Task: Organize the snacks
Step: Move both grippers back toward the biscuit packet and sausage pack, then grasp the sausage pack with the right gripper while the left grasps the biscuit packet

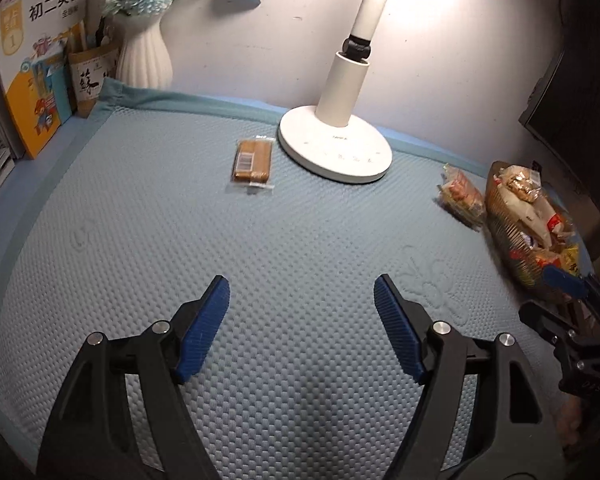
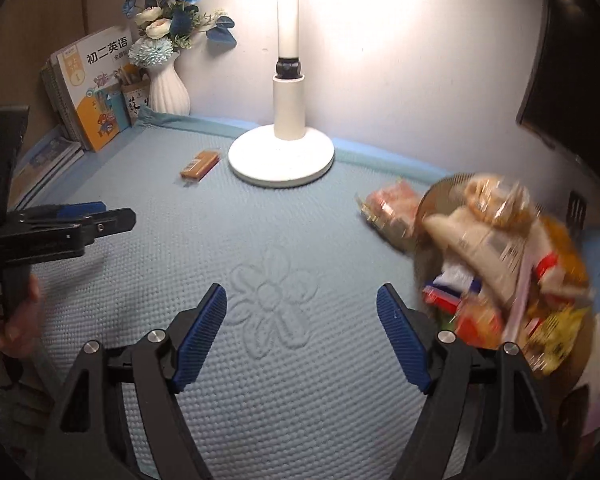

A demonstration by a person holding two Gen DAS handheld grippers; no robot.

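Both my left gripper (image 1: 302,328) and right gripper (image 2: 302,334) hover with jaws spread, holding nothing. Next I'd fetch the brown clear-wrapped biscuit pack (image 1: 252,164) beside the white lamp base (image 1: 334,148), well apart from the full woven snack basket (image 1: 528,224) on the surface's right; another wrapped snack (image 1: 462,196) lies just beside it.

Quilted blue cloth mat (image 1: 260,248) with dimpled matt weave, smooth white plastic lamp base (image 1: 334,148), ribbed glossy vase (image 1: 144,56), crinkly clear-wrapped snack bar (image 1: 251,162), woven wicker basket (image 1: 512,236), ridged blue fingers (image 1: 204,330)
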